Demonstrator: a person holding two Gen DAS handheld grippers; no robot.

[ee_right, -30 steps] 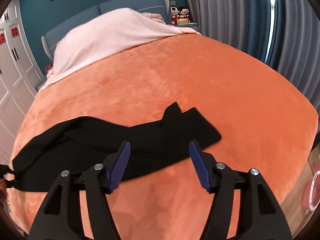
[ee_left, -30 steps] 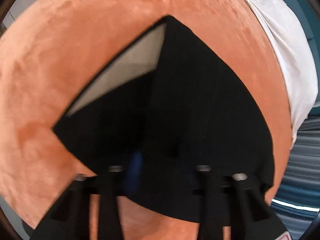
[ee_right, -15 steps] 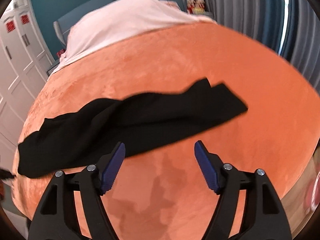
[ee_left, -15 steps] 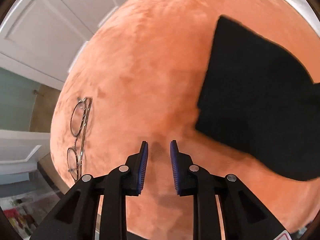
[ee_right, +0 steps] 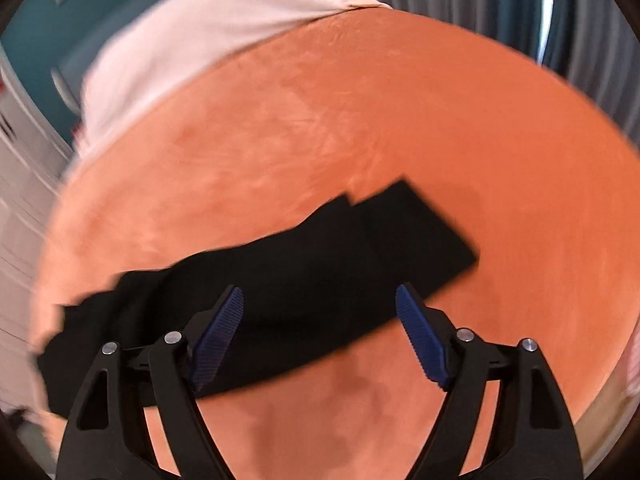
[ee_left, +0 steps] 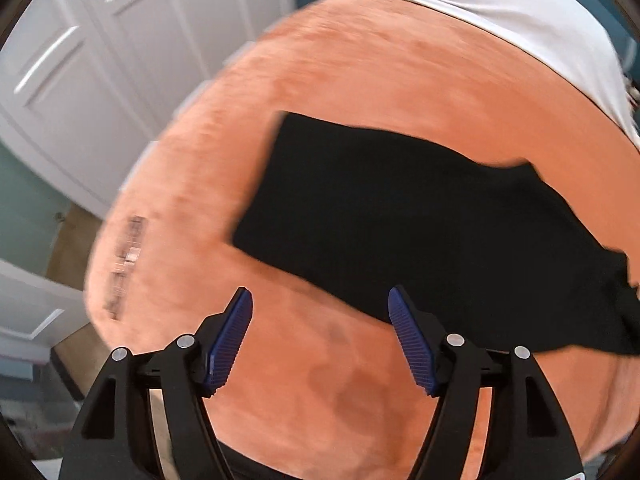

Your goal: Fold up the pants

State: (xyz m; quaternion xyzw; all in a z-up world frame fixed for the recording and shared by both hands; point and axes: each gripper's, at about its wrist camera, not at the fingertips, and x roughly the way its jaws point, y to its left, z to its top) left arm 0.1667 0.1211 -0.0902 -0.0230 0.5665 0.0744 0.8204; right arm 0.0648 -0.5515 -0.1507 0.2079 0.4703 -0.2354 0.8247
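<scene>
Black pants (ee_left: 420,220) lie stretched flat on an orange bedspread (ee_left: 360,60). My left gripper (ee_left: 320,300) hovers above the bedspread by the near edge of the pants' left end; its jaws are opening and hold nothing. In the right wrist view the pants (ee_right: 300,272) run as a long band, with the two leg ends stepped at the right. My right gripper (ee_right: 320,296) hangs over the middle of that band with its jaws opening, and the cloth lies below them, not pinched.
A pair of glasses (ee_left: 126,256), blurred, lies near the bedspread's left edge. White wardrobe doors (ee_left: 80,60) stand beyond that edge. A pale sheet (ee_right: 180,40) covers the head of the bed, with grey curtains (ee_right: 580,20) on the right.
The left gripper let go of the pants, lifted off them to the bedspread beside their end, and spread its jaws. The right gripper moved in lower over the pants and opened wider.
</scene>
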